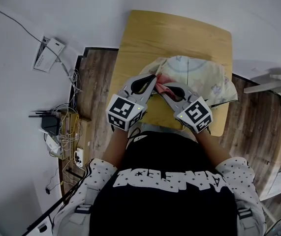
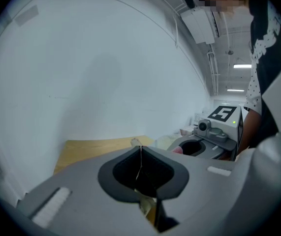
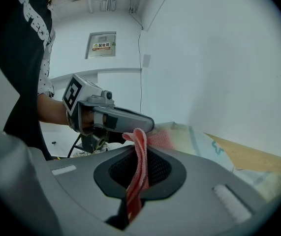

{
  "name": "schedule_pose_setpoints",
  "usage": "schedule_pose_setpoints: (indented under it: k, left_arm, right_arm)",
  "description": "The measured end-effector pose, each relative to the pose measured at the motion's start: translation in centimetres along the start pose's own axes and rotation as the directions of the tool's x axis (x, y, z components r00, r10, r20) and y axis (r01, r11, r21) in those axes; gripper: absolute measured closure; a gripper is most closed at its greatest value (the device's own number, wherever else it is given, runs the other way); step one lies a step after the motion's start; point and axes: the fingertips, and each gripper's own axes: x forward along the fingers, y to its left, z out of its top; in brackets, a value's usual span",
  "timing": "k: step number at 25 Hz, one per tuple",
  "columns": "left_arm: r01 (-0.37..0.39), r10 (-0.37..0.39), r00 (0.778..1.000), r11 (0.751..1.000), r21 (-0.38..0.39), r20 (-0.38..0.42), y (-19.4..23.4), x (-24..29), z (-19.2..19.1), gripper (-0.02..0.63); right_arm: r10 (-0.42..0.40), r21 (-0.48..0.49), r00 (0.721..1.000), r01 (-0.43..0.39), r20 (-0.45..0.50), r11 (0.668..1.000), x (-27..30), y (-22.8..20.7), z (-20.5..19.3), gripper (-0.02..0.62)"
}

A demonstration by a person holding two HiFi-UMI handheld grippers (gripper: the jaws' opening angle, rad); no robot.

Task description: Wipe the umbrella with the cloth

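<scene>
Umbrella fabric, pale with a faint print, lies spread over the far half of the wooden counter, in front of the person's two grippers.

The right gripper has its jaws closed on the pink cloth. A folded strip of it runs up the seam between them and sticks out past the tips, where more pink cloth lies against the umbrella.

The left gripper has its jaws together, with only a hairline seam between them. A thin pale sliver shows in that seam and a small beige bit sits at the tips. Whether this is umbrella fabric I cannot tell.

The head view alone shows the layout: both grippers angle inward so that their tips nearly meet at the near edge of the umbrella, with the cloth between them. Only the gripper views show the jaw seams. Each gripper view also catches the other gripper, with its marker cube, from the side.

In the head view the person's torso hides the near edge of the counter. In the left gripper view the umbrella is only a pale patch behind the jaws.
</scene>
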Motion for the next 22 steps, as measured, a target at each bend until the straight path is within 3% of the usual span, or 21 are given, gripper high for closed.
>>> schedule_pose_setpoints:
  k: [7, 10, 14, 19, 22]
  left_arm:
    - [-0.005, 0.005, 1.000, 1.000, 0.004, -0.005, -0.1, 0.0, 0.0, 0.598]
    - [-0.011, 0.011, 1.000, 1.000, 0.000, -0.005, -0.1, 0.0, 0.0, 0.598]
    - [-0.020, 0.020, 1.000, 1.000, -0.002, 0.004, 0.0, 0.0, 0.2, 0.598]
    - [-0.023, 0.023, 1.000, 1.000, 0.002, 0.001, -0.1, 0.1, 0.1, 0.598]
    - [-0.027, 0.027, 1.000, 1.000, 0.003, -0.001, -0.2, 0.2, 0.2, 0.598]
  right_arm:
    - [0.082, 0.008, 0.997, -0.082, 0.005, 0.997, -0.6, 2.3, -0.2, 0.574]
    - [0.081, 0.013, 0.996, -0.082, 0.029, 0.997, -1.7, 1.7, 0.7, 0.574]
    - [0.019, 0.004, 0.997, -0.019, 0.074, 1.000, -4.5, -1.5, 2.8, 0.574]
    - [-0.136, -0.021, 0.982, 0.140, 0.132, 0.990, -7.4, -7.4, 5.2, 0.574]
    - [-0.207, -0.041, 0.971, 0.213, 0.121, 0.976, -8.0, -10.6, 5.3, 0.574]
